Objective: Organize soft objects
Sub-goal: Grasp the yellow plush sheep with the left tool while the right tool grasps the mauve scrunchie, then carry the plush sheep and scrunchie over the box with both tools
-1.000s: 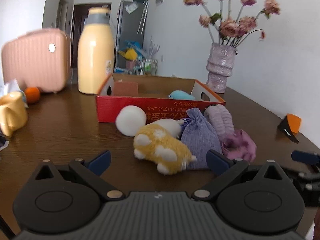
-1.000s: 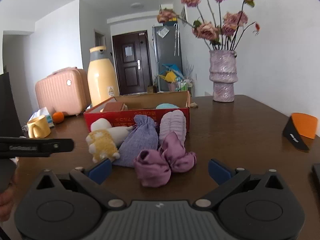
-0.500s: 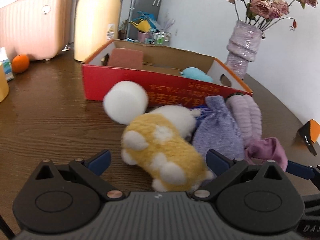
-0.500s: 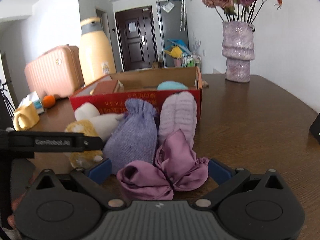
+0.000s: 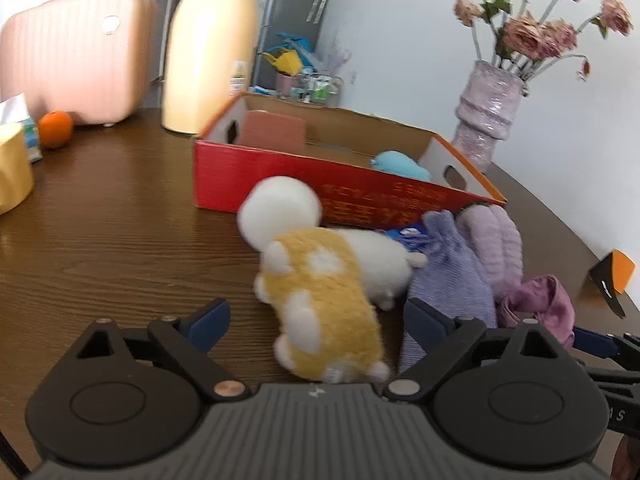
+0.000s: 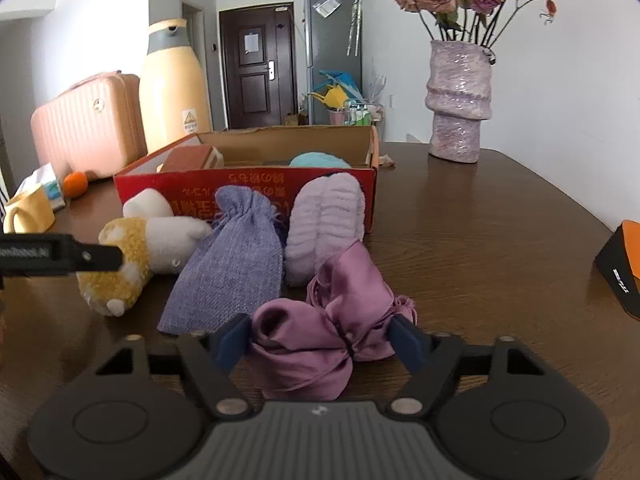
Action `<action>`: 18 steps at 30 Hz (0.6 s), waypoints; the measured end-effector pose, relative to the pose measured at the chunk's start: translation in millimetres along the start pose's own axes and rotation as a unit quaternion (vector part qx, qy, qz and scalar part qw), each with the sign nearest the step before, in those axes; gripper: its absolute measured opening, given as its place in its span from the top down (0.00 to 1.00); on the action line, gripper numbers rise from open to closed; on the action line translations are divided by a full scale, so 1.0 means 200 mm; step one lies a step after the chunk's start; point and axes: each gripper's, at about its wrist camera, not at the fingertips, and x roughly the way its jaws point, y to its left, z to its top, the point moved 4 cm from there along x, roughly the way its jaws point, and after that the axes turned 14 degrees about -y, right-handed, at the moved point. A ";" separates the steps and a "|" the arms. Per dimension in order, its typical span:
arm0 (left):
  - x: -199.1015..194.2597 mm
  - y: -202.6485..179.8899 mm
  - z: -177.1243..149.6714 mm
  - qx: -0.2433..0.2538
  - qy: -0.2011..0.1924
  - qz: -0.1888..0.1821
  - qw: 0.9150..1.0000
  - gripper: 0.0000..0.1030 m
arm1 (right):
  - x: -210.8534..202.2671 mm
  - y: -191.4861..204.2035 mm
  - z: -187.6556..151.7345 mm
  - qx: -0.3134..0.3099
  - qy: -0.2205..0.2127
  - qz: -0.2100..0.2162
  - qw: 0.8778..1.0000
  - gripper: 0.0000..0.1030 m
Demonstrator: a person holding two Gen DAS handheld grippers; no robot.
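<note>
Left tongs (image 5: 316, 320) wide, straddling yellow plush (image 5: 320, 304); right tongs (image 6: 320, 340) wide around satin scrunchie (image 6: 320, 344); red box (image 6: 248, 192) behind; bare table (image 6: 500, 260) rightward

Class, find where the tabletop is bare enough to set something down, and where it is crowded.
Bare wood lies left of the yellow plush toy, between the yellow mug and the red box, and right of the satin bow toward the vase. The box's front is crowded: plush, purple pouch, bow.
</note>
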 end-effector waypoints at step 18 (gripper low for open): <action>-0.42 0.09 -0.15 0.042 0.021 -0.012 0.999 0.43 | -0.40 0.13 -0.08 -0.063 0.022 0.063 0.996 0.67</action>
